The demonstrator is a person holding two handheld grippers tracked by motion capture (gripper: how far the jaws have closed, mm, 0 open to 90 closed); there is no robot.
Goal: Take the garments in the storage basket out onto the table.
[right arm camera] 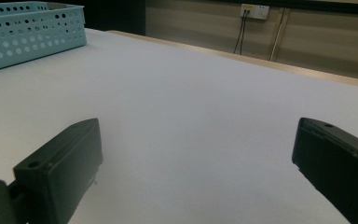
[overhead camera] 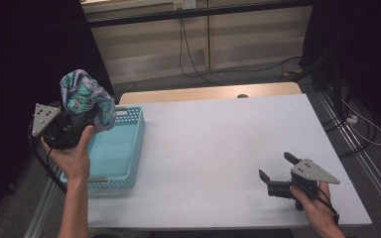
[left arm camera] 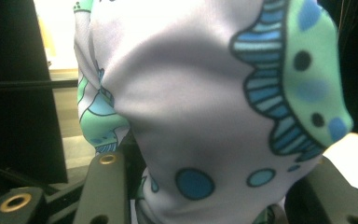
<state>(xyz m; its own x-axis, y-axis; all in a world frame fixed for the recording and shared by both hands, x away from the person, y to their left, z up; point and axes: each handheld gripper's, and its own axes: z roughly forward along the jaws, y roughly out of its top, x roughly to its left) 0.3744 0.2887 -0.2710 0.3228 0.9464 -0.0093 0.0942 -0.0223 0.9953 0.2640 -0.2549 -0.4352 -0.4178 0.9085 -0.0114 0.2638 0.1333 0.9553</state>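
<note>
Bunching between the left gripper's (overhead camera: 82, 116) jaws, patterned cloth (overhead camera: 85, 94).

- The cloth (left arm camera: 205, 116) looked a smooth, printed knit fabric.
- The basket (overhead camera: 124, 144) was perforated turquoise plastic.
- The table (overhead camera: 218, 139) was matt white, wood-edged at 12 o'clock.

One patterned cloth (overhead camera: 86, 95), one blue perforated basket (overhead camera: 121, 148), one white table (overhead camera: 218, 148), two tongs: left tongs (overhead camera: 82, 116), right tongs (overhead camera: 276, 168)
</note>
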